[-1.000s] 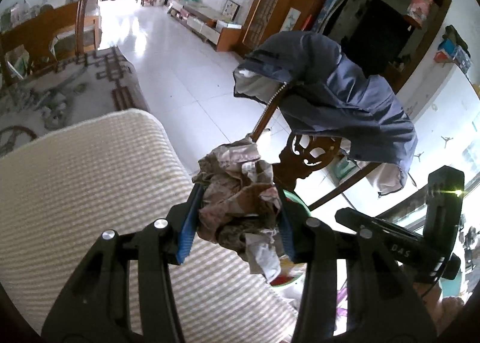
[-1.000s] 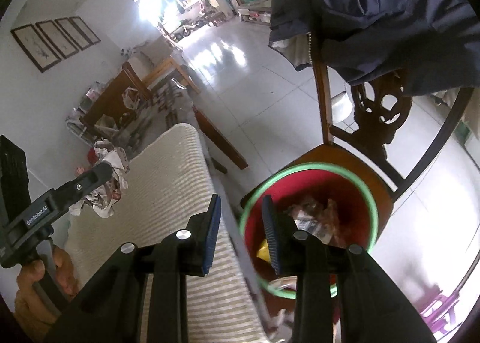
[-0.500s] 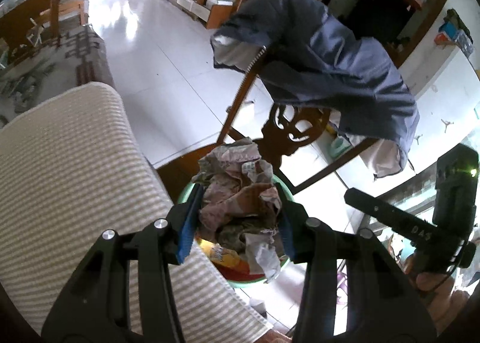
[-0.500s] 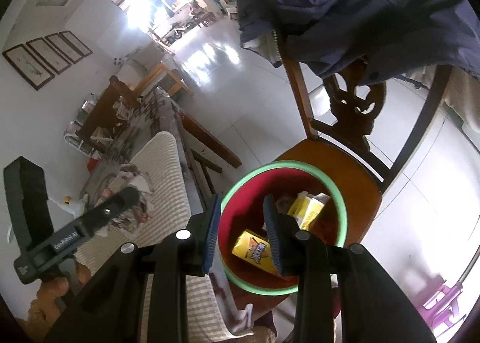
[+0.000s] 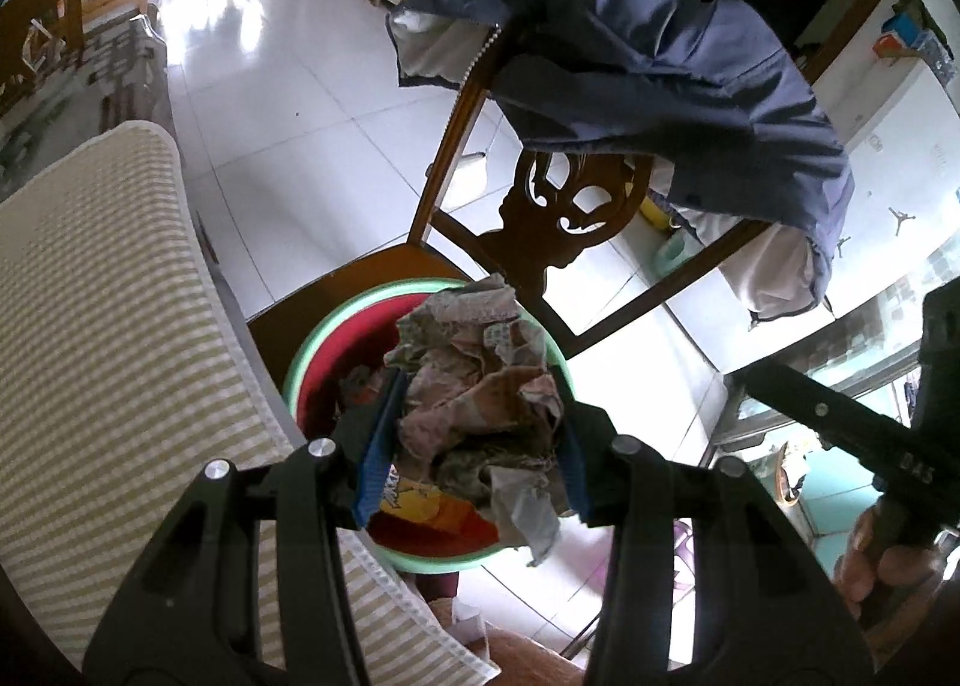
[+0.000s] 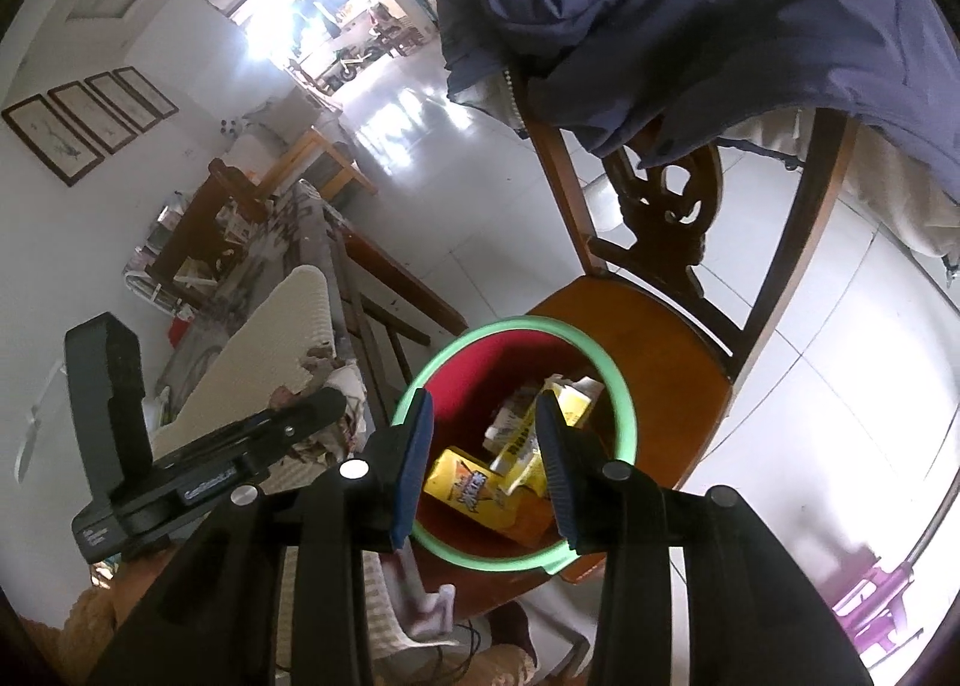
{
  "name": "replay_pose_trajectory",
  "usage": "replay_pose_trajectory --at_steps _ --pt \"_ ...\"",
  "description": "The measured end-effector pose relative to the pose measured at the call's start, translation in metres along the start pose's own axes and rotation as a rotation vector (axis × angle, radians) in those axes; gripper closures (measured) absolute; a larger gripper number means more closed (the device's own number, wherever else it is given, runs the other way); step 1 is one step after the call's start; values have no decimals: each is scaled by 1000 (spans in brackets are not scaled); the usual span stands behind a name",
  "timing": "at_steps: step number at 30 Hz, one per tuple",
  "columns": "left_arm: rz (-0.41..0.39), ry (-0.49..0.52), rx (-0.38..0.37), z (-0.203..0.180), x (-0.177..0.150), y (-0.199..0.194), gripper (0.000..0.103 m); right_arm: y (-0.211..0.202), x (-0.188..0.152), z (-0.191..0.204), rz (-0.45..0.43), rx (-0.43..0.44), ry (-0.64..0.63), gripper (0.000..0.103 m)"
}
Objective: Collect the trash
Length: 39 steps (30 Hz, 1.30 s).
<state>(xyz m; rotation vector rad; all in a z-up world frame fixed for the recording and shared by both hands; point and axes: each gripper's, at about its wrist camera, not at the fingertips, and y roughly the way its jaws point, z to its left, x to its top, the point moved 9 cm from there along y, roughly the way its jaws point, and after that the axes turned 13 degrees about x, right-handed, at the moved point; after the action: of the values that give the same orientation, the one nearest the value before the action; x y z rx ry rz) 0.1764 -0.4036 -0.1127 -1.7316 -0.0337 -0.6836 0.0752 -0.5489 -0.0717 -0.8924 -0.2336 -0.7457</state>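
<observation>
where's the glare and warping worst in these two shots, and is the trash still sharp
Left wrist view: window light glares off the floor tiles at upper left; the fisheye bends the chair back, yet the crumpled paper in the left tongs stays sharp. Right wrist view: the bright doorway is blown out, frame edges curve and darken, and the yellow cartons in the bin look crisp.

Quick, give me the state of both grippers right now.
Left gripper: shut on the crumpled wad of printed paper.
Right gripper: open, holding nothing, above the red basin with the green rim.
</observation>
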Motion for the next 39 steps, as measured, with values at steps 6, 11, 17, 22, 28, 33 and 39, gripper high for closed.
replay_pose_trajectory --at_steps 6,11,17,22,28,33,39 --pt "27 10 12 -12 -4 15 59 -8 -2 -8 2 -11 -8 67" --pt "30 24 17 -19 -4 20 56 -12 -2 -12 -3 -16 -3 66" --pt "3 25 24 -19 -3 17 28 -14 -3 -10 -19 -17 0 59" --pt "-46 11 26 -10 3 2 19 -12 0 5 -39 -19 -47 46" --pt "-199 -49 51 20 27 -49 17 -10 15 58 -114 -11 -222 28" --pt "-413 -114 119 68 56 -123 5 -13 28 127 -234 9 -401 9" --pt "-576 -185 235 136 75 -194 5 -29 42 218 -515 -15 -592 7"
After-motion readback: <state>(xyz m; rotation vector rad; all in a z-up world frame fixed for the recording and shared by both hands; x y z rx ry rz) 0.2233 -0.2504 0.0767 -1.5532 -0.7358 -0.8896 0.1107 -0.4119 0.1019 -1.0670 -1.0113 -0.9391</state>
